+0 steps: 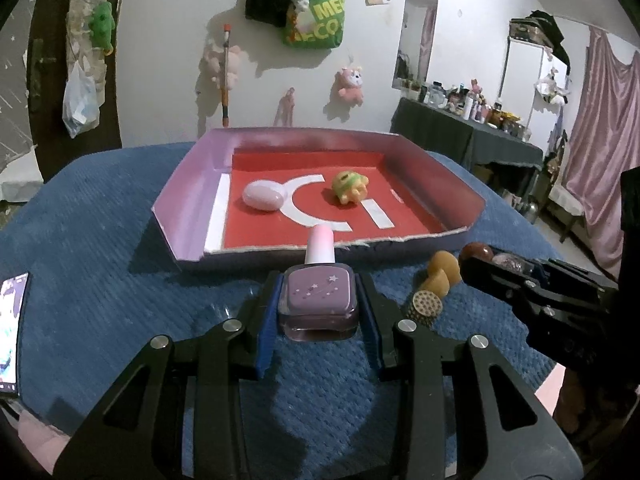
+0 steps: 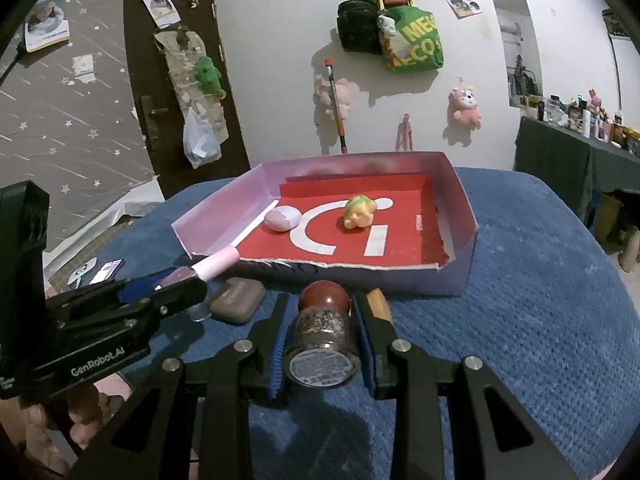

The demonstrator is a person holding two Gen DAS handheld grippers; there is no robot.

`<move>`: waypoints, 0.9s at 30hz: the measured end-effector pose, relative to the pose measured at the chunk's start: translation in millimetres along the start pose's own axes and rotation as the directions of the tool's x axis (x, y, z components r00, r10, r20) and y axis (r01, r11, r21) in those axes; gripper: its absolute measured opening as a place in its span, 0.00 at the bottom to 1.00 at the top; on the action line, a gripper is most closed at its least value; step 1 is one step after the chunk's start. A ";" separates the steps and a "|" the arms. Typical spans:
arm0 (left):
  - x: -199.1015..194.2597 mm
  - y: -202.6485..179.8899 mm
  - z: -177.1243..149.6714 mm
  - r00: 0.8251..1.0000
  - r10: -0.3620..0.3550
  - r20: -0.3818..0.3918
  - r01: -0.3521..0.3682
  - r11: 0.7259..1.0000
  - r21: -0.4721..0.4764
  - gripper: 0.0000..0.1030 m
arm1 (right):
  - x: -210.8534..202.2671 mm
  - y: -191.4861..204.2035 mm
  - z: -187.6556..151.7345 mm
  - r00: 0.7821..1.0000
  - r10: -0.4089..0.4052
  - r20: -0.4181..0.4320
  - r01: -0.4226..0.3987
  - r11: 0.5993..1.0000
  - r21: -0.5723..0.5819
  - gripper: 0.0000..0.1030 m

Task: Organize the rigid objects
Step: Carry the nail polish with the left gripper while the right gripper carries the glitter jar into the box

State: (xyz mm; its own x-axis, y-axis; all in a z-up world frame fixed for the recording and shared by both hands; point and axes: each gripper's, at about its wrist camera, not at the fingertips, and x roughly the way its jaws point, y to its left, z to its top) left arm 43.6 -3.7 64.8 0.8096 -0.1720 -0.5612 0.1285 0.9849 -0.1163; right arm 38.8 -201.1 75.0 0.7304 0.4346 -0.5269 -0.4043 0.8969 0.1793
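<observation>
Blue cloth (image 1: 100, 208): one tray (image 1: 188, 200), two items inside; left tool (image 1: 320, 304) grips polish bottle (image 1: 318, 300), right tool (image 2: 322, 340) grips jar (image 2: 322, 336).

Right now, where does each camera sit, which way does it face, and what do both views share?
Left wrist: on the left gripper, facing the tray; it holds a polish bottle; the right gripper shows at right.
Right wrist: on the right gripper, facing the tray; it holds a jar; the left gripper shows at left.
Shared: tray, egg, toy.
</observation>
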 end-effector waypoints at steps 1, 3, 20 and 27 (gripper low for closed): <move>-0.2 0.6 1.3 1.000 0.001 0.002 -0.001 1.000 -0.001 0.33 | 0.5 0.8 1.9 1.000 0.004 0.000 -0.004 1.000 0.000 0.32; 0.2 2.2 5.0 1.000 0.003 0.008 -0.003 1.000 -0.003 0.33 | 1.6 1.3 4.4 1.000 0.008 0.001 -0.008 1.000 -0.001 0.32; 19.9 9.9 42.0 1.000 -0.004 0.005 0.004 1.000 -0.011 0.33 | 16.7 -6.4 40.3 1.000 0.011 -0.018 -0.011 1.000 -0.004 0.32; 31.3 13.4 55.2 1.000 -0.002 -0.002 0.002 1.000 -0.013 0.33 | 30.0 -10.5 58.1 0.999 0.012 -0.033 -0.013 1.000 -0.007 0.32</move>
State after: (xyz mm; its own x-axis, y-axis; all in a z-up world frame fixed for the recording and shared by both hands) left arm 102.2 5.3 91.0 0.8084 -0.1743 -0.5622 0.1232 0.9841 -0.1280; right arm 97.0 -192.8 105.6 0.7069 0.4427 -0.5517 -0.4173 0.8908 0.1800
